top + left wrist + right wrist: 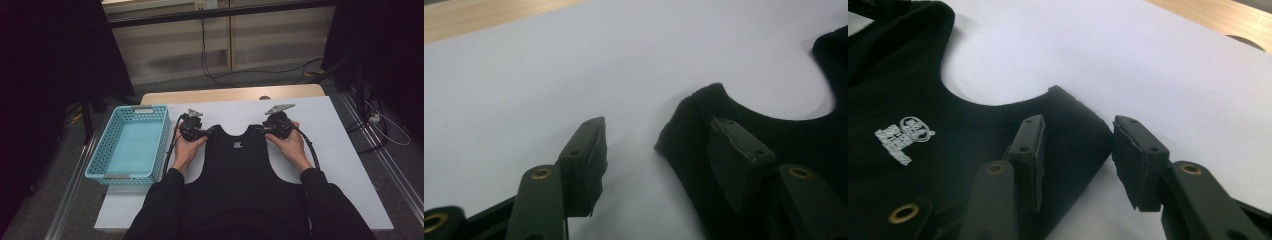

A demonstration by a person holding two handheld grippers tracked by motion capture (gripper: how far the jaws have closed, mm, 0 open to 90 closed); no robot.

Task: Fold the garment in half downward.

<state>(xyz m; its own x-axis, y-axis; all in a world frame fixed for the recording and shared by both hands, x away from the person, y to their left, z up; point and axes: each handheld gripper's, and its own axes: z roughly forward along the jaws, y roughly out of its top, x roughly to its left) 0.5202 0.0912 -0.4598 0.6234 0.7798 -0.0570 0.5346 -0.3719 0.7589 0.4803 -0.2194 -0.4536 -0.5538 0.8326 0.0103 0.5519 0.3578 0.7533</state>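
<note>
A black sleeveless top (240, 170) lies flat on the white table cover (340, 150), neck away from the person, with a small white logo (903, 137) on the chest. My left gripper (207, 131) is at its left shoulder strap. In the left gripper view my left gripper (656, 127) has one jaw over the strap (694, 125) and the other on bare cover, with a gap beside the fabric. My right gripper (260, 129) is at the right strap. In the right gripper view my right gripper (1079, 125) straddles the flat strap (1073, 120), which is not bunched.
A light blue perforated basket (102, 145) stands at the left edge of the table, close to the left hand. A strip of bare wood (225, 95) runs along the far edge. Black cables trail from both grippers along the person's forearms.
</note>
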